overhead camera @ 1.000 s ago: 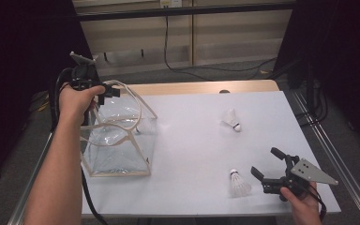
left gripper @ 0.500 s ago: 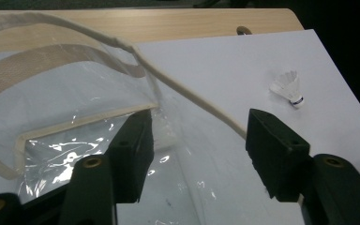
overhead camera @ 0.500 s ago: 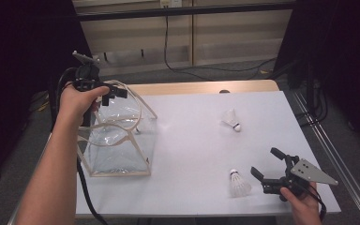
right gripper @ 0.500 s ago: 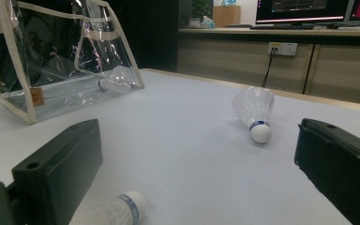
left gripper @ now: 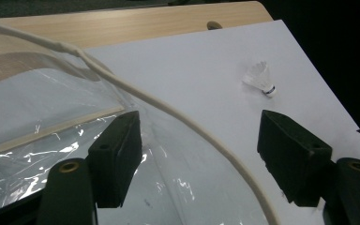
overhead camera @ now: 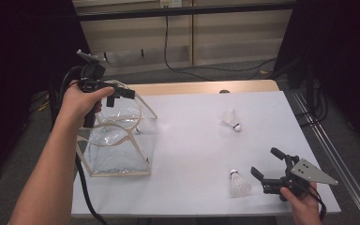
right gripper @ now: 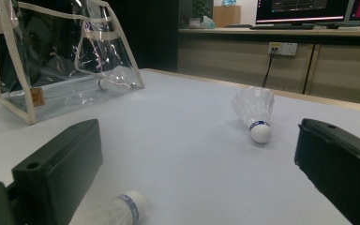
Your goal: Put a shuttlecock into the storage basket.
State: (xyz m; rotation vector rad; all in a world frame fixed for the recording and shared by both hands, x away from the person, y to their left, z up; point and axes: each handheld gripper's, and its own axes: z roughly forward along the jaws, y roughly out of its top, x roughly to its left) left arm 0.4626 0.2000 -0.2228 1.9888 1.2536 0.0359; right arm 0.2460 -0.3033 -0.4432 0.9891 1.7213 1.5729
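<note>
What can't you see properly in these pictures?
- Near shuttlecock: right gripper view, its feathers cut off by the bottom edge and the gripper's jaw.
- Shuttlecock in the clear bag: right gripper view, blurred by shiny plastic.
- Left gripper: high view, the person's hand covers its body.

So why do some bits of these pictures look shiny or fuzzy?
High view: glare streaks on the clear bag. Left claw view: crinkled plastic glints, far shuttlecock slightly soft. Right claw view: the black pads up close and the near shuttlecock blur.
</note>
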